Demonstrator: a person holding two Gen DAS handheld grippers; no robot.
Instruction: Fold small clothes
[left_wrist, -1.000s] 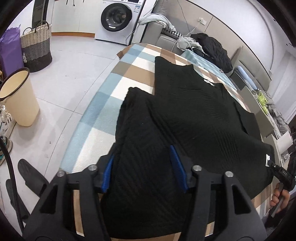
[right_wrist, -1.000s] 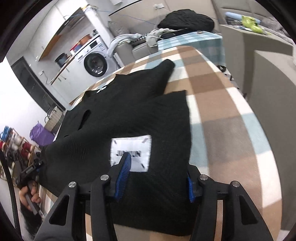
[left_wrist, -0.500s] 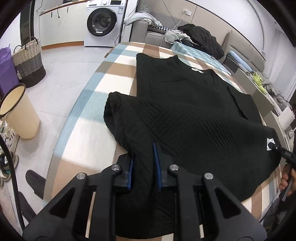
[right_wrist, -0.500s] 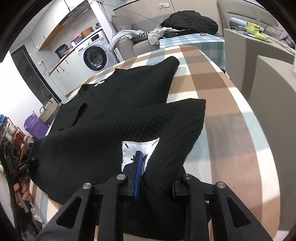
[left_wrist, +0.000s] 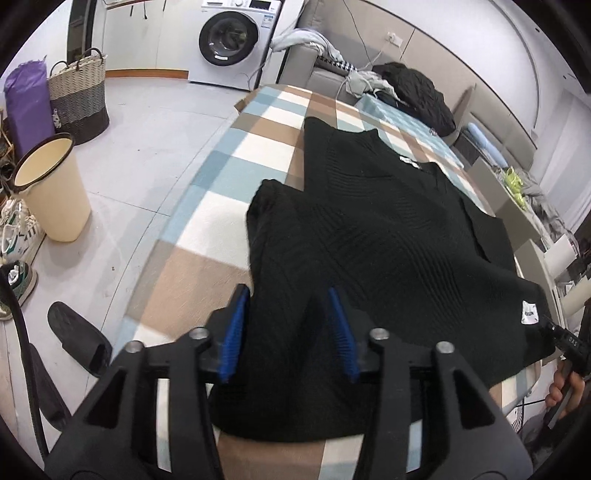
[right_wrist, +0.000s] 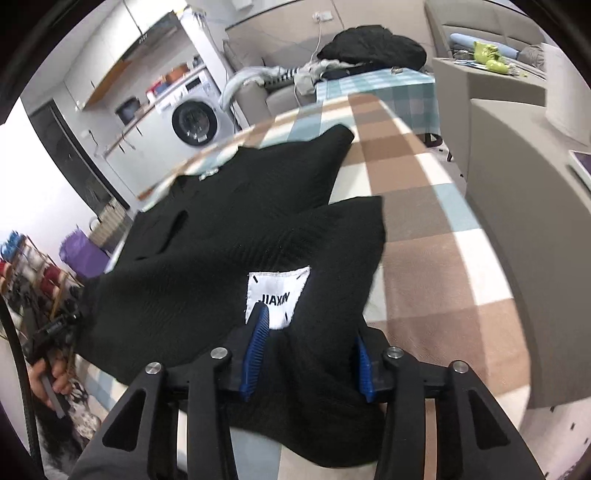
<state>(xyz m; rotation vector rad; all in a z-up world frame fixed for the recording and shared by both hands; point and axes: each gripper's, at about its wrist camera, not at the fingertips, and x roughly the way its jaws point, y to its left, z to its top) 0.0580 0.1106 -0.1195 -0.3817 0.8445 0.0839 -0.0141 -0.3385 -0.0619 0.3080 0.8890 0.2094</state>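
A black knit sweater (left_wrist: 388, 229) lies spread on the checked table (left_wrist: 229, 206), one sleeve folded in across its body. My left gripper (left_wrist: 288, 325) is at the near hem. Its jaws are opening, and the cloth lies loose between the blue pads (left_wrist: 236, 332). My right gripper (right_wrist: 310, 354) is at the other hem corner of the sweater (right_wrist: 229, 236), beside the white label (right_wrist: 277, 295). Its jaws are opening too, with bunched cloth between them. Each gripper, held in a hand, also shows at the edge of the other view: right gripper (left_wrist: 565, 343), left gripper (right_wrist: 55, 328).
On the floor left of the table are a cream bin (left_wrist: 51, 188), a woven basket (left_wrist: 79, 96), shoes (left_wrist: 14, 236) and a black slipper (left_wrist: 79, 343). A washing machine (left_wrist: 232, 40) and a sofa with clothes (left_wrist: 410, 92) stand behind. A grey cabinet (right_wrist: 517, 184) borders the table's right side.
Half a second ago both grippers were nearly shut on the hem. Now both sets of jaws have spread apart and the cloth lies slack between them. Both views have shifted slightly.
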